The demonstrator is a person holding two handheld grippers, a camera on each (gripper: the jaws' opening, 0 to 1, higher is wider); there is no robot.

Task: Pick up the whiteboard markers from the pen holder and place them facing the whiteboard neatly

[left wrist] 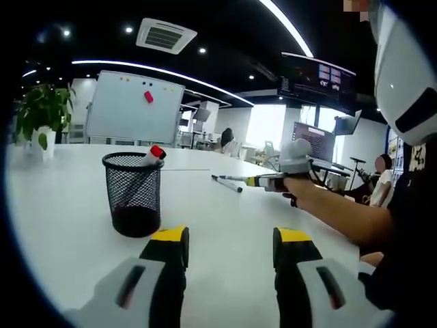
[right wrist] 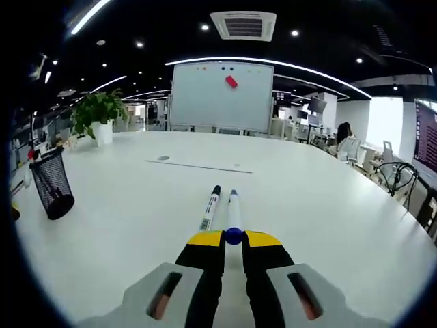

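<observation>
While the smooth white table [right wrist: 328, 205] spreads wide and glossy under both cameras, a black wire-mesh pen holder [left wrist: 134, 193], round and slightly tapered, stands upright on it just ahead of the left gripper [left wrist: 231, 240], a little to the left of the gap between its yellow-tipped jaws, which stand well apart around nothing. One marker with a red cap [left wrist: 154, 154] leans inside the holder, its cap poking above the rim. In the right gripper view the right gripper [right wrist: 233, 243] has its jaws drawn close on the rear of a slim white marker with a blue cap [right wrist: 233, 208], which lies flat on the table pointing toward the whiteboard [right wrist: 222, 96]. Just beside it on the left, nearly parallel and apart from the jaws, lies a marker with a black cap [right wrist: 209, 208]. The whiteboard is a flat pale panel at the table's far end with a small red object stuck near its top. A leafy potted plant [right wrist: 97, 113] in a white pot sits on the far left part of the table, well away from the markers. The left gripper view shows a person's forearm [left wrist: 338, 208] reaching across from the right.
</observation>
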